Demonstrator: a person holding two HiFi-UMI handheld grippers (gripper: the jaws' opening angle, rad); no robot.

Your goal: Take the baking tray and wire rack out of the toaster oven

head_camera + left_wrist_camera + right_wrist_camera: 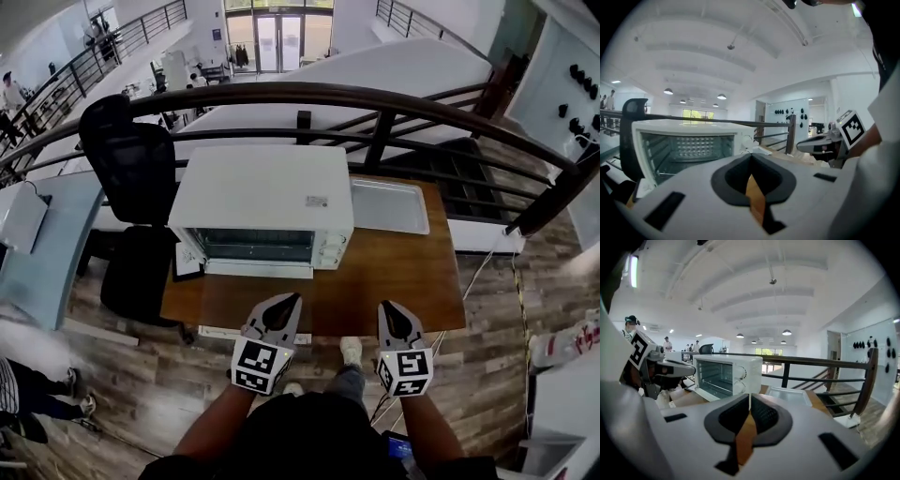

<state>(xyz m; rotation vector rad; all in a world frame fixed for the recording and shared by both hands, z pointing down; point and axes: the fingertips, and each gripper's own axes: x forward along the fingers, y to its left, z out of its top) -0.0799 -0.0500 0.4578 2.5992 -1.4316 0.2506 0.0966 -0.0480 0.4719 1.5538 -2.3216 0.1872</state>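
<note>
The baking tray (389, 206) already lies on the counter (375, 281) beside the open toaster oven (262, 192), what looks like the wire rack (714, 383) remains inside, and the left hand-held gripper (284, 302) and right hand-held gripper (392, 309) are closed, empty.

White toaster oven (262, 202); silver baking tray (389, 206); brown table (394, 281).
</note>
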